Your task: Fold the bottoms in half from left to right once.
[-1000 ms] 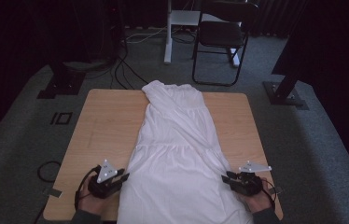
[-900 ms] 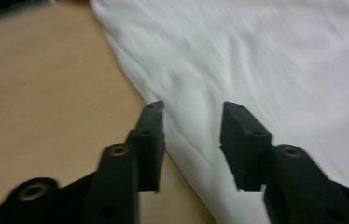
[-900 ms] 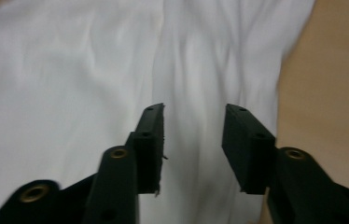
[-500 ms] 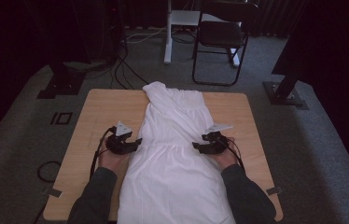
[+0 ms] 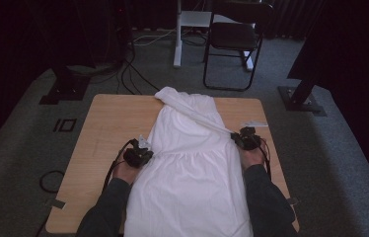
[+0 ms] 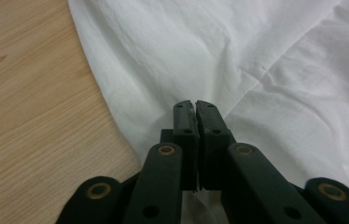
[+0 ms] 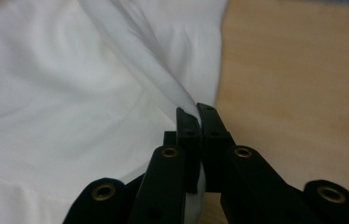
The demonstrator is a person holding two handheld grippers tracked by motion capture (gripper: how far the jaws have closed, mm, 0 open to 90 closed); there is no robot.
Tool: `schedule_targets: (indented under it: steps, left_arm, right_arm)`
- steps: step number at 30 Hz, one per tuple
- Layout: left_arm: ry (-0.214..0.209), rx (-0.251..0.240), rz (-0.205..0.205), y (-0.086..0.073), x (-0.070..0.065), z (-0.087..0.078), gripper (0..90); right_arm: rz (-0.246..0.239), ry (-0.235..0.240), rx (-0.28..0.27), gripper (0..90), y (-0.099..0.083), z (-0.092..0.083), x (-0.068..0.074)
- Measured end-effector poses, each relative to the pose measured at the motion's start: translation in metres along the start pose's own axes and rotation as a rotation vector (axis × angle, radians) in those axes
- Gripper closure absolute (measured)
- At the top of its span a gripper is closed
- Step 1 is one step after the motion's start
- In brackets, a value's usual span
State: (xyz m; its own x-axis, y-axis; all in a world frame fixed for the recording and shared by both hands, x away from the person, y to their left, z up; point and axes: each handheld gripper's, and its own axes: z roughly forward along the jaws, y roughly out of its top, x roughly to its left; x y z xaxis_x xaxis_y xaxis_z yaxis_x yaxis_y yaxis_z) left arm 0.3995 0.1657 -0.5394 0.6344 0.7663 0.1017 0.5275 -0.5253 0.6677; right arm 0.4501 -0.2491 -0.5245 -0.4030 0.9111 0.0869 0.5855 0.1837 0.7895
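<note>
A white dress (image 5: 192, 163) lies lengthwise on the wooden table (image 5: 108, 123), top end far, skirt near. My left gripper (image 5: 144, 149) is at the dress's left edge near the waist seam. Its jaws have just been closing and are shut (image 6: 195, 105) on the cloth (image 6: 256, 56), a sliver of which shows between them. My right gripper (image 5: 235, 136) is at the right edge. Its jaws have also just closed (image 7: 199, 112), pinching a raised fold of the dress (image 7: 70, 93). A taut ridge of cloth (image 5: 197, 114) runs from it to the far top.
A black chair (image 5: 234, 39) and a white post (image 5: 177, 34) stand beyond the table. Black stand bases (image 5: 66, 89) (image 5: 301, 98) sit on the carpet at both far corners, with cables (image 5: 133, 69) between. Bare wood (image 6: 28, 116) lies left of the dress.
Both grippers moved from the near hem corners up to the dress's waist and closed on its edges. The right one then pulled outward, raising a taut ridge of cloth.
</note>
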Motion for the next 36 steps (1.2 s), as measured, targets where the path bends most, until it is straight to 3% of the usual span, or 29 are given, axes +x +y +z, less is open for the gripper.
schedule_targets:
  steps: [1, 2, 3, 5, 8, 11, 13, 15, 17, 20, 23, 25, 26, 29, 33, 35, 36]
  left_arm:
    - [0.007, -0.018, -0.011, 0.001, 0.002, -0.001, 71.1]
    - [0.018, -0.043, -0.027, 0.002, 0.004, -0.003, 71.1]
    - [0.022, -0.068, -0.047, 0.004, 0.007, -0.006, 62.3]
    - [0.04, -0.106, -0.066, 0.013, 0.012, -0.007, 57.7]
    - [0.04, -0.121, -0.081, 0.029, 0.017, -0.001, 51.2]
    - [0.032, -0.088, -0.085, 0.04, 0.019, 0.019, 50.1]
    - [0.047, -0.041, -0.08, 0.041, 0.018, 0.033, 54.0]
    - [0.032, 0.009, -0.062, 0.037, 0.018, 0.041, 75.3]
    - [0.019, -0.009, -0.067, 0.031, 0.018, 0.038, 89.3]
    - [0.015, -0.016, -0.049, 0.02, 0.016, 0.029, 90.0]
    - [-0.002, -0.028, -0.055, 0.001, 0.011, 0.014, 90.0]
    - [-0.018, -0.036, -0.04, -0.012, 0.002, 0.002, 90.0]
    - [-0.025, -0.034, -0.019, -0.019, -0.005, -0.004, 90.0]
    - [-0.058, -0.038, 0.006, -0.038, -0.026, -0.022, 90.0]
    - [-0.092, -0.049, 0.046, -0.059, -0.051, -0.041, 90.0]
    - [-0.084, -0.055, 0.065, -0.063, -0.056, -0.045, 90.0]
    - [-0.082, -0.055, 0.064, -0.063, -0.056, -0.045, 88.5]
  right_arm:
    - [0.0, 0.02, 0.043, 87.7, -0.011, 0.013, -0.001]
    - [0.0, 0.02, 0.043, 87.7, -0.011, 0.013, -0.001]
    - [-0.001, 0.04, 0.065, 86.0, -0.019, 0.021, -0.001]
    - [0.002, 0.038, 0.077, 85.3, -0.021, 0.024, 0.0]
    - [0.011, 0.039, 0.081, 84.7, -0.022, 0.027, 0.0]
    - [0.01, 0.038, 0.082, 84.5, -0.022, 0.027, 0.0]
    - [0.016, 0.035, 0.08, 84.6, -0.023, 0.027, 0.001]
    - [0.012, 0.027, 0.076, 85.0, -0.023, 0.027, 0.002]
    - [0.006, 0.027, 0.076, 86.0, -0.024, 0.025, 0.003]
    - [-0.012, 0.044, 0.075, 87.6, -0.031, 0.018, 0.005]
    - [-0.051, 0.056, 0.074, 87.9, -0.044, 0.004, 0.012]
    - [-0.092, 0.08, 0.09, 87.9, -0.06, -0.016, 0.021]
    - [-0.092, 0.08, 0.09, 87.9, -0.06, -0.016, 0.021]
    - [-0.123, 0.102, 0.11, 87.9, -0.079, -0.04, 0.03]
    - [-0.101, 0.15, 0.134, 87.7, -0.11, -0.076, 0.039]
    - [-0.074, 0.171, 0.156, 85.8, -0.111, -0.081, 0.039]
    - [-0.057, 0.188, 0.172, 71.8, -0.111, -0.085, 0.039]
